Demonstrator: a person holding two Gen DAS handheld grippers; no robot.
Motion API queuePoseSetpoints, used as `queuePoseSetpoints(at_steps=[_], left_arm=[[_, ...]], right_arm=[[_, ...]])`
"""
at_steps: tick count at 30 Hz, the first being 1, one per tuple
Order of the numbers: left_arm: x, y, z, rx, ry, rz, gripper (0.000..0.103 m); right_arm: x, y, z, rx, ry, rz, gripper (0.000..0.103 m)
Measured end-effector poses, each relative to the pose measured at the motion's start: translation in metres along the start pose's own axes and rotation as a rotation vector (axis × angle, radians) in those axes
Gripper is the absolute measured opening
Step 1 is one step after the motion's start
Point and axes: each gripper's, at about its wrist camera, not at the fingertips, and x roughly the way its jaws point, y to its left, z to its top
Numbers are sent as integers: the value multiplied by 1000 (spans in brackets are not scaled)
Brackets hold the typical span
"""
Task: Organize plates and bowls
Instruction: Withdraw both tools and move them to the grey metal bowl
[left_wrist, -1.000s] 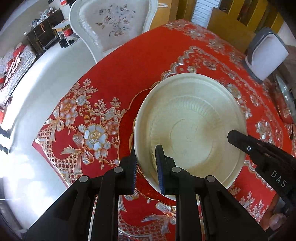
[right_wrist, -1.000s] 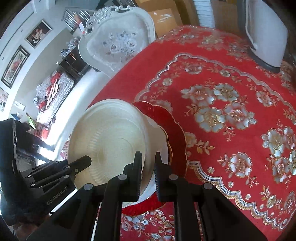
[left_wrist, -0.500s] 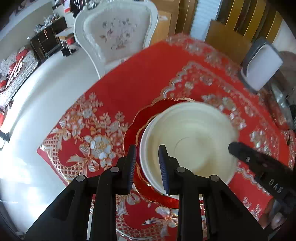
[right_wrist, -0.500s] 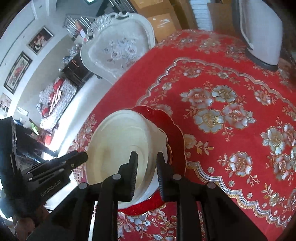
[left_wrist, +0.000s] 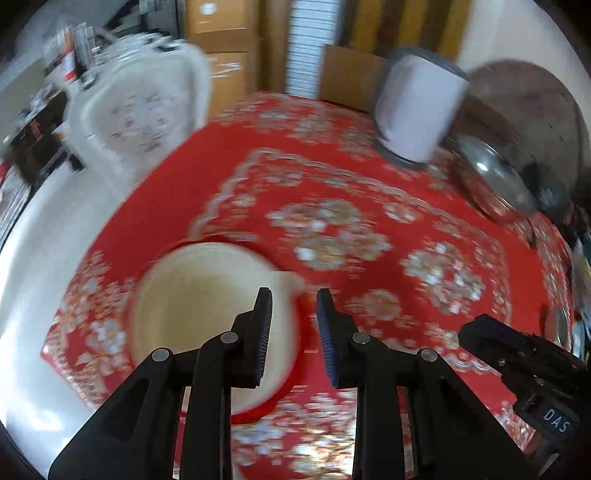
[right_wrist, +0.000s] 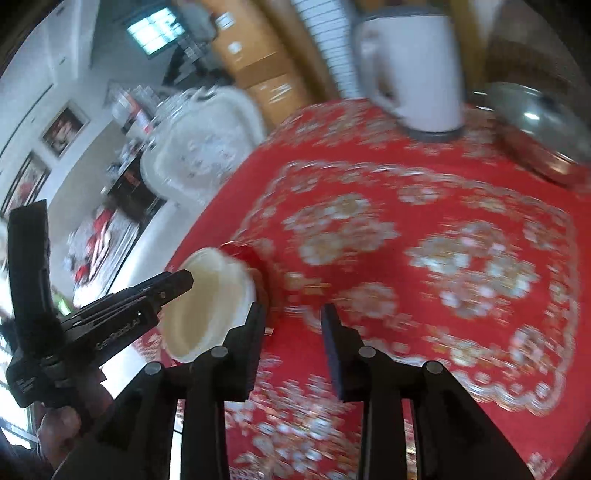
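A cream bowl sits on a red plate near the table's left corner; it also shows in the right wrist view, with the plate's rim behind it. My left gripper is open and empty, raised above the bowl's right edge. My right gripper is open and empty, raised to the right of the bowl. Both views are motion-blurred.
The table has a red floral cloth. A white and grey appliance stands at the far edge, with a metal lid to its right. A white chair stands beyond the table's left side.
Both grippers let go of the cream bowl, which now rests on the red plate. Both opened wider, lifted away and swung right.
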Motion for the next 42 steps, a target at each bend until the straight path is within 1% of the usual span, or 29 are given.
queuePoseSetpoints(at_steps=[7, 14, 19, 23, 28, 29, 30, 31, 32, 36, 42], left_arm=[[11, -99, -4, 179, 13, -98, 24], [15, -190, -17, 337, 30, -180, 24], [18, -248, -31, 432, 47, -224, 24], [18, -295, -42, 512, 51, -257, 24], [19, -347, -50, 579, 61, -296, 24], [19, -357, -51, 591, 67, -308, 29], [20, -371, -53, 605, 74, -325, 35], [20, -379, -54, 611, 77, -337, 49], [21, -389, -55, 619, 81, -351, 53], [28, -429, -56, 641, 103, -376, 53], [44, -468, -53, 648, 140, -370, 53]], right_arm=[[-60, -78, -23, 161, -77, -141, 31], [-111, -140, -52, 308, -133, -227, 31], [-144, -177, -76, 399, -173, -281, 32], [-177, -216, -100, 484, -213, -337, 33], [-213, -263, -126, 601, -264, -412, 34], [-218, -270, -130, 618, -270, -428, 35], [-222, -277, -133, 633, -274, -443, 39], [-227, -287, -135, 653, -281, -455, 40], [-230, -296, -136, 670, -288, -459, 40], [-236, -320, -134, 701, -303, -459, 40], [-233, -346, -122, 718, -297, -460, 40]])
